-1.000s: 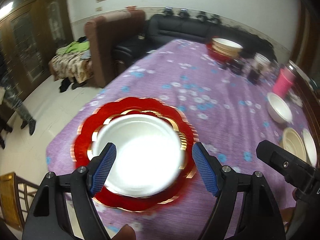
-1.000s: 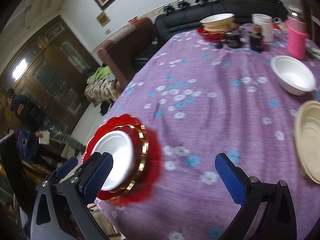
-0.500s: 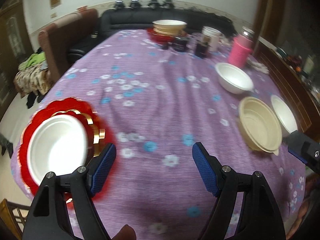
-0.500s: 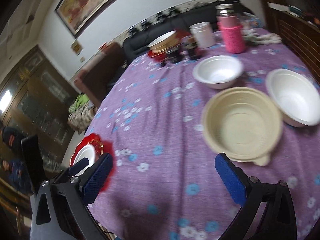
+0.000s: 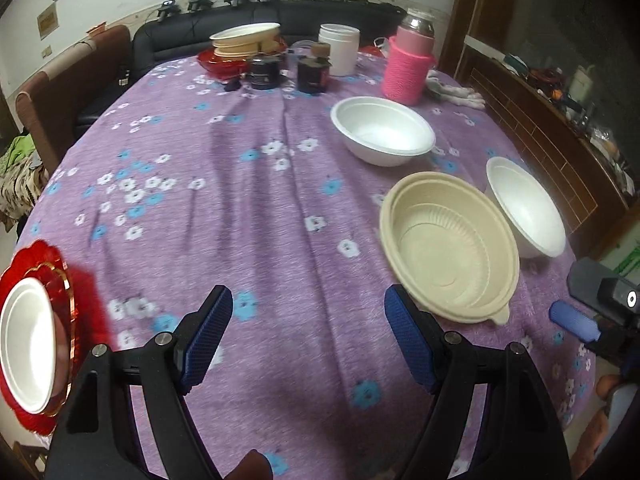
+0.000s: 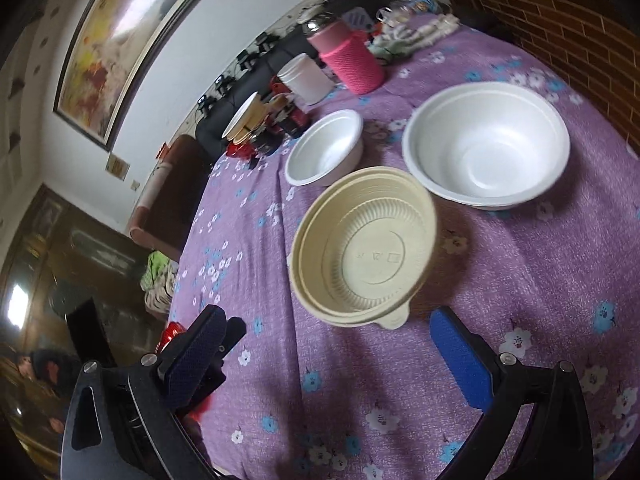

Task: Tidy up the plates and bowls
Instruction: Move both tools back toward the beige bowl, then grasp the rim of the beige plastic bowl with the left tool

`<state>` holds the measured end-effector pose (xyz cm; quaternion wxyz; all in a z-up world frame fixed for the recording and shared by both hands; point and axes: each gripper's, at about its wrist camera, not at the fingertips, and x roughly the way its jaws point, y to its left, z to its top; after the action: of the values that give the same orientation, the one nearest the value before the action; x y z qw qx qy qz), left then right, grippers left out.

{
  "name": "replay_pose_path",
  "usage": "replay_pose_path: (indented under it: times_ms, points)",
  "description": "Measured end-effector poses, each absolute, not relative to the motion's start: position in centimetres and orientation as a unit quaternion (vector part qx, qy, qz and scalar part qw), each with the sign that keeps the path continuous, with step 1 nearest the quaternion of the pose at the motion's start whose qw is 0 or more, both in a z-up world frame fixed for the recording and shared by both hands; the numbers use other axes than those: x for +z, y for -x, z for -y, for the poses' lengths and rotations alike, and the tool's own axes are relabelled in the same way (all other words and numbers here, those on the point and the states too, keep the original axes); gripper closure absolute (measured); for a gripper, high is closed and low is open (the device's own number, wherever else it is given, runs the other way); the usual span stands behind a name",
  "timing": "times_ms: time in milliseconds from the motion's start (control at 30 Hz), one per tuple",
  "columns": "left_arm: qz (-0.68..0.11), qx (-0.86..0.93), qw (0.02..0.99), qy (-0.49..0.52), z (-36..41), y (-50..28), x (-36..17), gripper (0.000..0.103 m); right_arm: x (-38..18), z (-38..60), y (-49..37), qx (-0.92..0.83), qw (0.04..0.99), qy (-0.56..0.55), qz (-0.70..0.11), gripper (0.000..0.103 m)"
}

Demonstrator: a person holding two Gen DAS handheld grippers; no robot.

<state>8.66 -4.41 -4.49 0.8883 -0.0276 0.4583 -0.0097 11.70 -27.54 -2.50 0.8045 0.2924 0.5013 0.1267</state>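
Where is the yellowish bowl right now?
The beige bowl sits on the purple tablecloth at the right of the left wrist view, with a white bowl beside it on the right.

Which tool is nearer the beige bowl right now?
Right. The right tool sits just short of the beige bowl, open. The left tool is farther left, the bowl off its right finger.

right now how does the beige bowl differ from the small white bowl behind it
The beige bowl is cream-coloured with ribbed inner walls; the small white bowl is plain, smooth white. The beige bowl is wider and shallower-looking, with a small tab on its rim; the white one shows no tab. The beige one lies nearer the grippers. Both stand upright and empty on the purple tablecloth.
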Motion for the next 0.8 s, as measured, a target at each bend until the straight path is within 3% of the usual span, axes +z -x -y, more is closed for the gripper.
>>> replay_pose_path:
  times_ms: [533,800]
  points:
    - [-0.477,-0.024,0.878,0.027,8.5,-12.8,-6.6,0.025,-4.9,30.6,-14.1,0.106,0.786,-0.344,-0.502,0.001]
    - [-0.481,-0.026,0.876,0.017,9.6,-13.9,-7.4,0.025,-6.0,30.5,-15.1,0.1,0.782,-0.341,-0.512,0.009]
